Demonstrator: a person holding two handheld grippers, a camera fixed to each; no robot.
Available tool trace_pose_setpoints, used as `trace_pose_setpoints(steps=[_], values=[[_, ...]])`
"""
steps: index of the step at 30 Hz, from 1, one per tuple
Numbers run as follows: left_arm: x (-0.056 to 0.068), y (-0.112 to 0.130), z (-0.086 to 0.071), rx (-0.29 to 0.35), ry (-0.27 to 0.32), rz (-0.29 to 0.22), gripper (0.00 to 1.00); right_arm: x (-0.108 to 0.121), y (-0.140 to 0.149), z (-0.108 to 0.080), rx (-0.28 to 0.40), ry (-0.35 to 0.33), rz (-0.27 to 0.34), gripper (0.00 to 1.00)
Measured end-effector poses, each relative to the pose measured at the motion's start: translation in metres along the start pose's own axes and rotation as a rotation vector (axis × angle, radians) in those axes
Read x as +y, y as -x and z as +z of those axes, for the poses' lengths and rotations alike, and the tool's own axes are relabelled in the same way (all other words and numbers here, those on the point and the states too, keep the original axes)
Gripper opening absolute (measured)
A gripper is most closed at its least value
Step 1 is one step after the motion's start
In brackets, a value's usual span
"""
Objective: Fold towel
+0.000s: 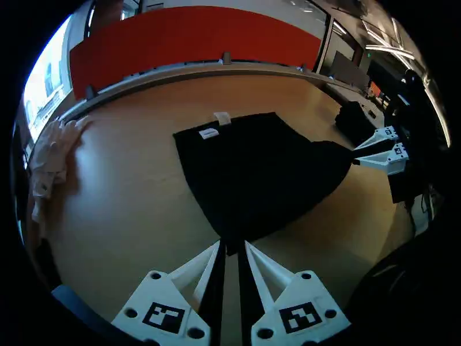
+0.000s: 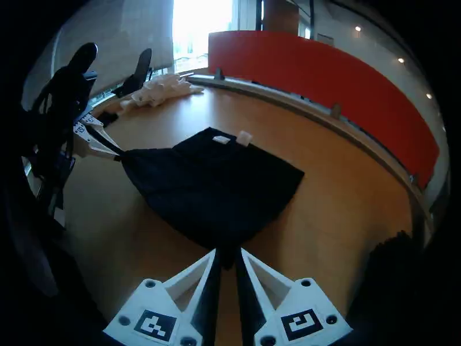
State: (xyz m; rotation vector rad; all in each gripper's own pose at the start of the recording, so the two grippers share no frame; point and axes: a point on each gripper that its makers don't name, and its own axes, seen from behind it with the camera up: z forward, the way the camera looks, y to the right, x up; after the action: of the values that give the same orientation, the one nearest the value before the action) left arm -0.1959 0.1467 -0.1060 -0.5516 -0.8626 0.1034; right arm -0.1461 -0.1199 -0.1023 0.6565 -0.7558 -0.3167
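Your left gripper (image 1: 233, 245) pinches one corner of the soft black towel (image 1: 259, 173) and your right gripper (image 2: 229, 252) pinches another. The cloth lies on the smooth wooden table (image 1: 132, 190), tapering to each pinch.

Towel (image 1: 253, 173) on table (image 1: 127, 230) — cloth heap (image 1: 55, 153), maybe gloves, at edge.

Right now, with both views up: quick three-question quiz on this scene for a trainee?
1. True or false: the left gripper and the right gripper each pinch a corner of the black towel.
2. What lies on the table apart from the towel? A) white cloth pile B) mug C) laptop
3. Fill in: the partition behind the table is ___.
Key: 1 true; 2 A; 3 red.
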Motion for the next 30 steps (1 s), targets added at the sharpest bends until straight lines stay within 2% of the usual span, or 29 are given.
trace_pose_setpoints(steps=[18, 30], values=[[0.014, -0.038, -0.057, 0.052, 0.002, 0.011, 0.14, -0.003, -0.044, -0.053, 0.044, 0.002, -0.016, 0.16], [0.018, -0.053, -0.082, 0.078, 0.005, 0.005, 0.14, -0.014, -0.054, -0.078, 0.047, -0.012, -0.016, 0.16]])
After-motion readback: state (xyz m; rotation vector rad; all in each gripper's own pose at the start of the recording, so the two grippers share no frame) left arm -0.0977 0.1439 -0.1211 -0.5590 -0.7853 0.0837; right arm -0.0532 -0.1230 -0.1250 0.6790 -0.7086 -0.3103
